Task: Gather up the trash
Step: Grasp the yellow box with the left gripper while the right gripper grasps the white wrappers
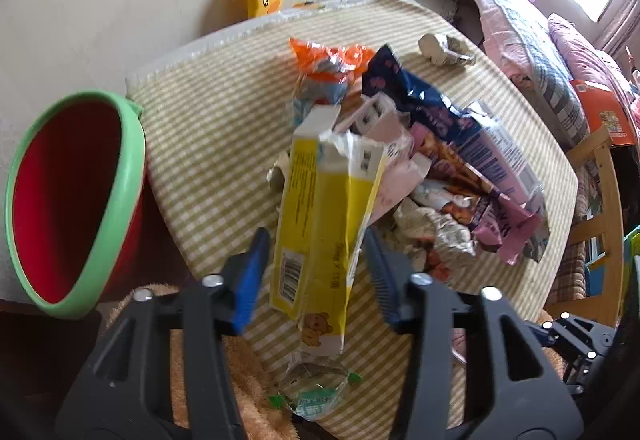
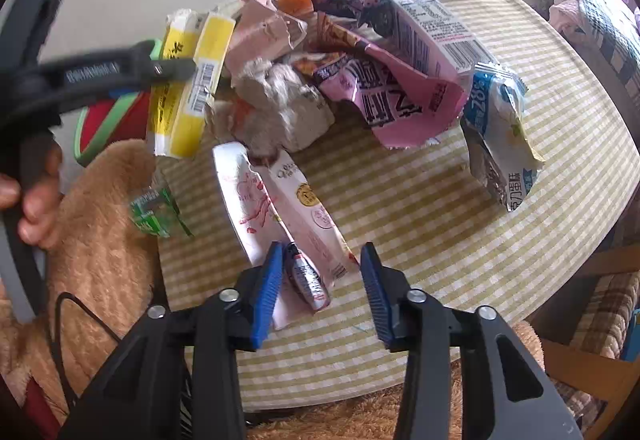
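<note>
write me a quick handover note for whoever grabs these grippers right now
Left gripper: jaws open, yellow carton between them, not pinched.
Right gripper: jaws open around the near end of the pink wrapper.
Red bin stands beside the table; no trash visible inside.
Done: nothing visibly binned.
Left: carton, wrapper, the pile of packets, crumpled paper at the far edge.
</note>
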The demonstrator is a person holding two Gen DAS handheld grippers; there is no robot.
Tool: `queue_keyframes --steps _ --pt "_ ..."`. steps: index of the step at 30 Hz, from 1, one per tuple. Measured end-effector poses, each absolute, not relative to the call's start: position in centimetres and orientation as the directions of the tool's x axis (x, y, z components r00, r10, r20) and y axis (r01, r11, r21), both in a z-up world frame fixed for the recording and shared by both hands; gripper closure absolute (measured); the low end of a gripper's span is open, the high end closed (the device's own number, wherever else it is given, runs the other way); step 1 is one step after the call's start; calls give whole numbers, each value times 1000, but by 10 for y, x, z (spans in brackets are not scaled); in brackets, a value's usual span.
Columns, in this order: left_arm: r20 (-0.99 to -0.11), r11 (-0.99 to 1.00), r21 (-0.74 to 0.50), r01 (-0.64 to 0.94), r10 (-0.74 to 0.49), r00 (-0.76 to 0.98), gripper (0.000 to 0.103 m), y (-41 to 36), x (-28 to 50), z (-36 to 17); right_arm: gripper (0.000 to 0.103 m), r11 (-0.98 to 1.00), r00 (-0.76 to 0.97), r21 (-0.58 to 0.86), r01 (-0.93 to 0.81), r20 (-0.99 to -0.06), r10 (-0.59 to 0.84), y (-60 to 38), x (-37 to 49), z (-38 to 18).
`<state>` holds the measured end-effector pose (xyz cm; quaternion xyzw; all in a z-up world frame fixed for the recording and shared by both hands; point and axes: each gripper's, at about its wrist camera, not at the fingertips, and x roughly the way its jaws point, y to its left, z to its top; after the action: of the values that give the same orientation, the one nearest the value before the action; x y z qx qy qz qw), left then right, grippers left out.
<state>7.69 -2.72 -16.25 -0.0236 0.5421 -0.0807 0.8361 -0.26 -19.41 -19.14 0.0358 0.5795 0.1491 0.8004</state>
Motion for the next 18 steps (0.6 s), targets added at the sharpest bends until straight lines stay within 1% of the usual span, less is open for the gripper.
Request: queue_keyframes --steps 1,2,3,5,10,11,12,13,14,15,17,18 --pt "-905 986 -127 110 -160 393 51 -27 77 -165 53 952 288 234 -197 -914 284 -195 -2 -190" --pt "-908 986 -124 110 -158 389 47 -27 77 -167 47 952 293 236 -197 -912 286 -192 -1 -188" --pt "-910 987 -119 110 -153 385 46 -28 78 -171 44 950 295 241 -197 -910 292 -193 0 -187" --pt "-918 988 -114 108 -146 369 46 -28 80 -178 35 950 282 249 -190 -913 296 -190 5 -190" --pt "-937 988 -121 99 -147 317 44 -28 84 -198 34 944 233 276 -180 -920 314 -183 6 -204" --pt "-937 987 -125 99 -150 315 45 -28 84 -199 35 947 228 264 -181 -926 302 -181 5 -207" --pt "-937 987 -129 99 -154 314 47 -28 84 -199 38 948 222 261 -181 -928 298 -180 5 -209" --pt "-936 986 -130 99 -155 315 54 -27 84 -199 49 947 215 268 -179 -928 304 -179 5 -210" --pt "-935 986 -133 99 -158 318 55 -27 84 -198 55 946 218 272 -176 -926 307 -178 4 -209" --pt "-932 986 -138 98 -163 323 58 -25 84 -197 56 946 226 271 -176 -925 307 -177 3 -208" --pt "-927 985 -146 96 -170 333 60 -23 82 -193 63 947 249 272 -173 -918 309 -178 0 -201" --pt "-923 984 -151 95 -175 342 61 -22 81 -189 64 947 264 275 -166 -913 311 -179 -1 -196"
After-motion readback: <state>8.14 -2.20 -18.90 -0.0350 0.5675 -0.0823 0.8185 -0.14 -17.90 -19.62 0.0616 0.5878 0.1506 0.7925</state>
